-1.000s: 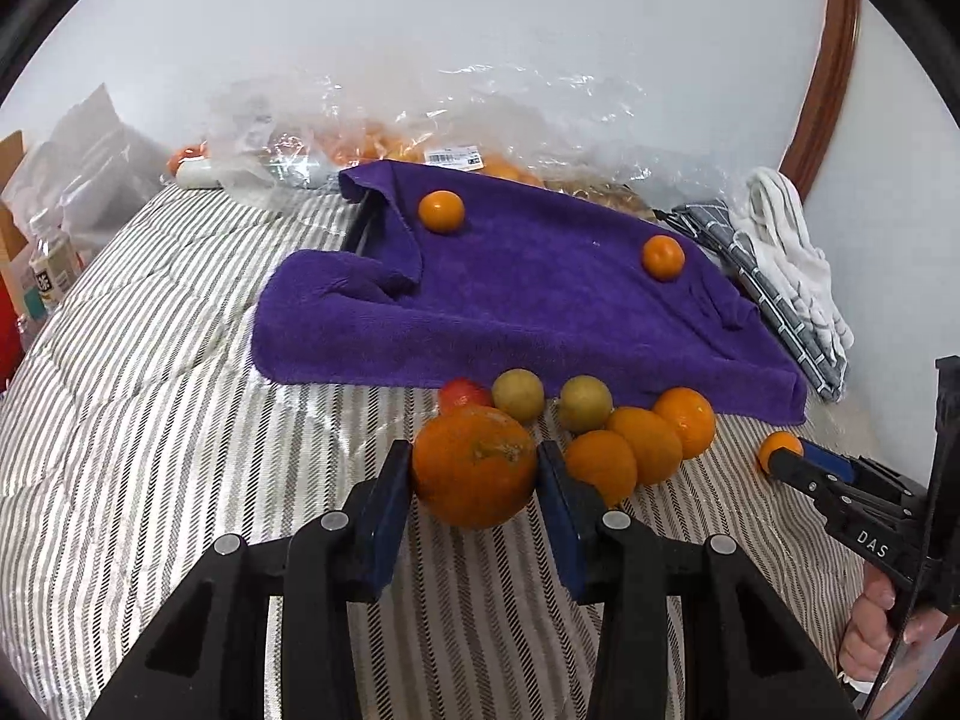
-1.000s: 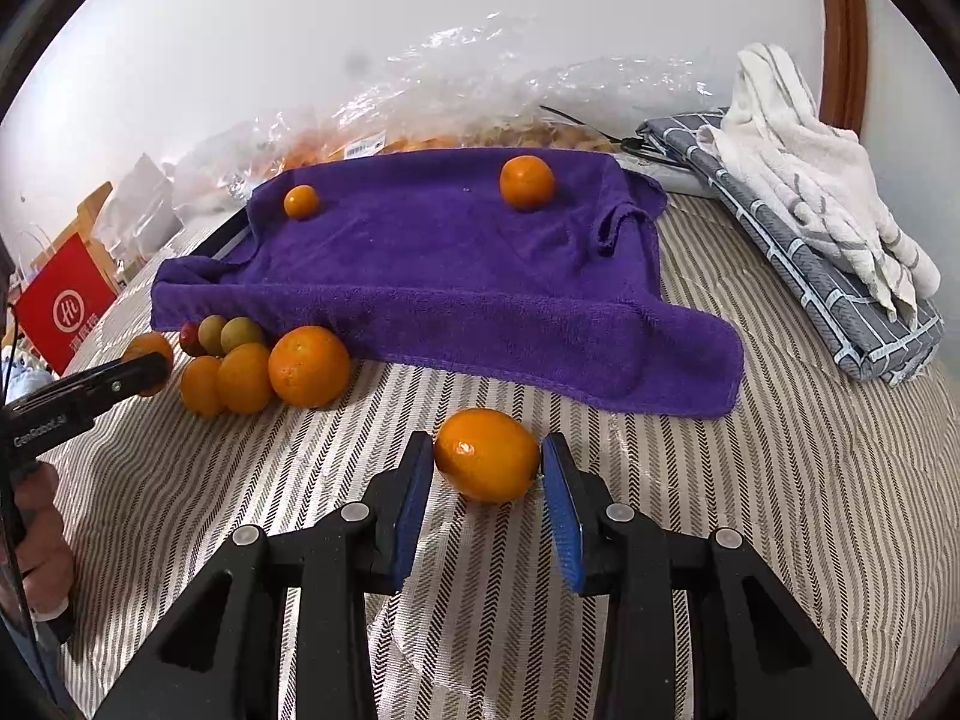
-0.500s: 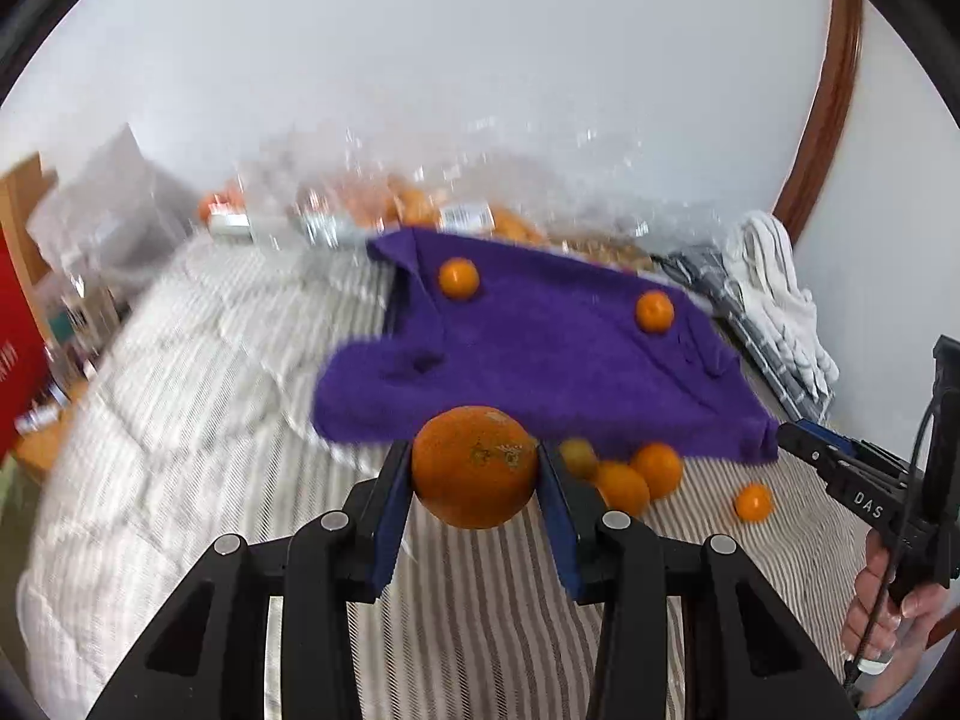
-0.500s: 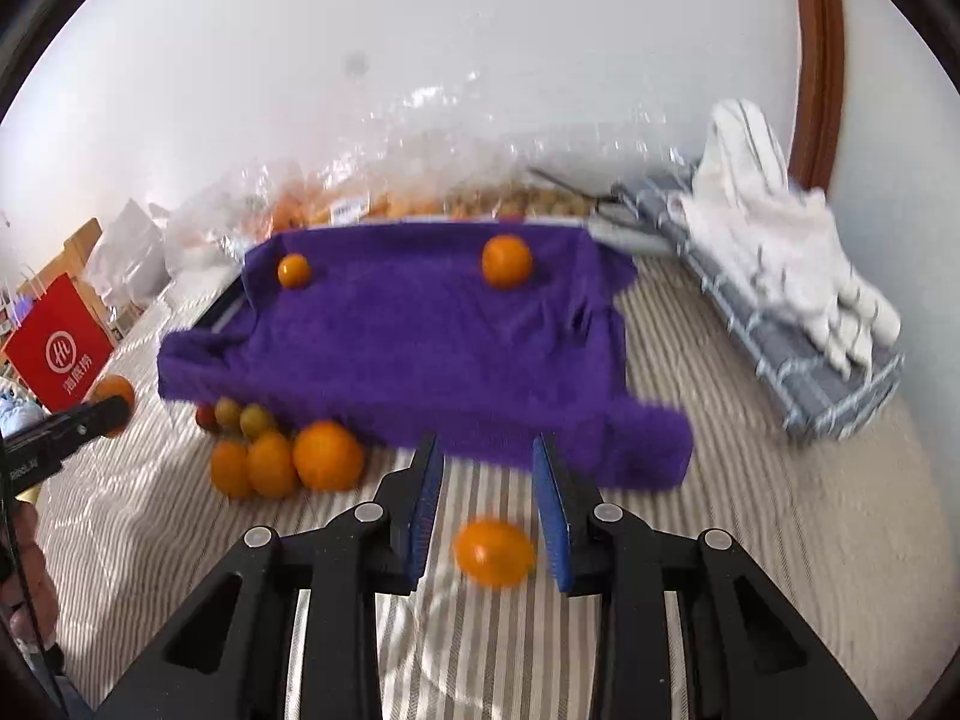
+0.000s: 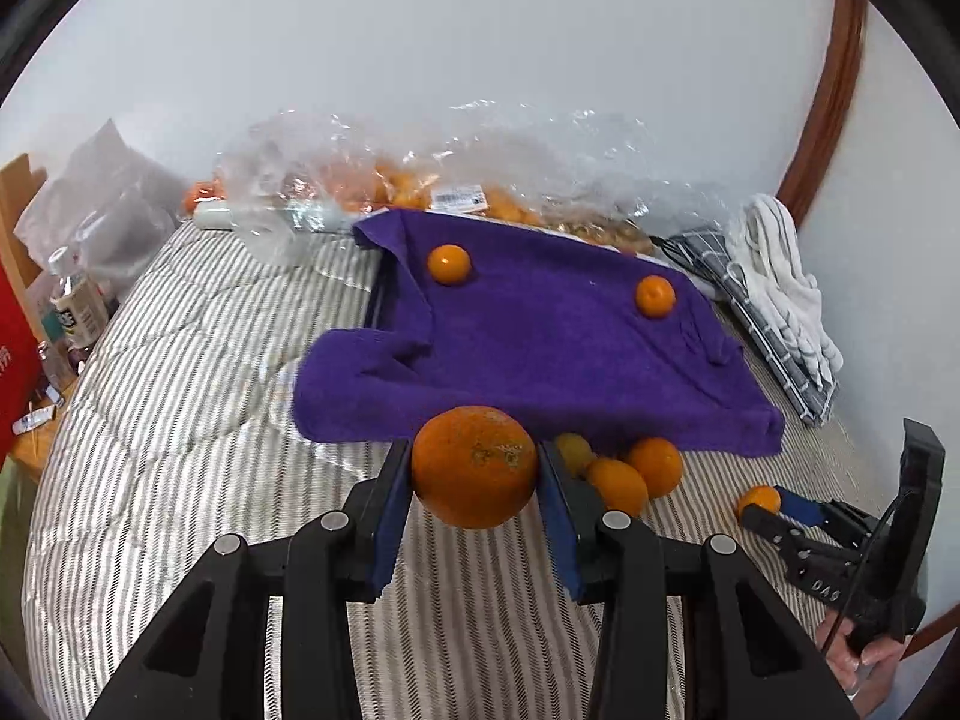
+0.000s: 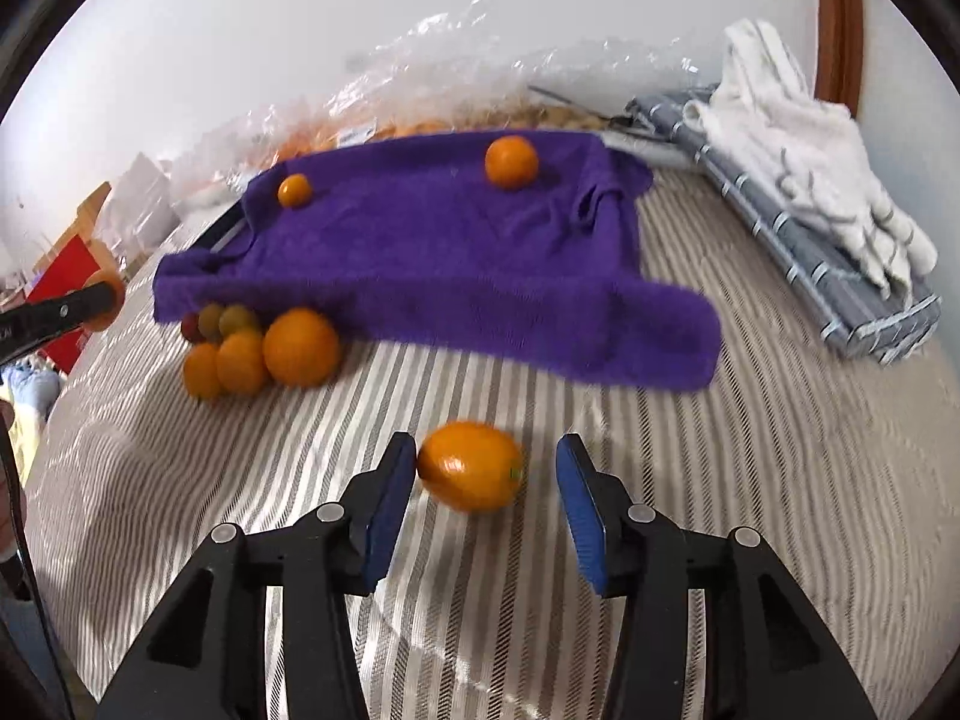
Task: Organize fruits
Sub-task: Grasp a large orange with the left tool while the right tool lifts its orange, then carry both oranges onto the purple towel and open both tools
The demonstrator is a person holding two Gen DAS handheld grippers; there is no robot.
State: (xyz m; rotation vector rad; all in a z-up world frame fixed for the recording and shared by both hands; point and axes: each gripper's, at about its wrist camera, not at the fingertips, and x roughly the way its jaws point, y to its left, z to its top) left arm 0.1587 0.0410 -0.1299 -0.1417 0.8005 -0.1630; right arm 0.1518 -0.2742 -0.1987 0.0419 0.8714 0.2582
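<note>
A large orange (image 5: 474, 465) is held clamped between the blue pads of the left tongs (image 5: 475, 483), raised above the striped bed cover (image 5: 180, 396) and just short of the near edge of the purple towel (image 5: 540, 336). The right tongs (image 6: 486, 489) are spread wide, and a small oval orange (image 6: 470, 465) is seen lying on the cover between their pads, close against the left pad and apart from the right one; its long axis runs roughly across the gap, from pad to pad. That oval fruit is judged nearest the right tongs, so a closing there would take it along its length. Two oranges (image 5: 449, 264) (image 5: 655, 295) are already set on the towel, well apart, and open cloth is left between them. A cluster of loose fruit (image 6: 264, 348) is gathered at the towel's near edge, beside the path of the left tongs, and could be knocked in a low pass. Crumpled plastic bags (image 5: 420, 174) are heaped behind the towel, and folded cloths (image 6: 810, 180) lie to its right.
</note>
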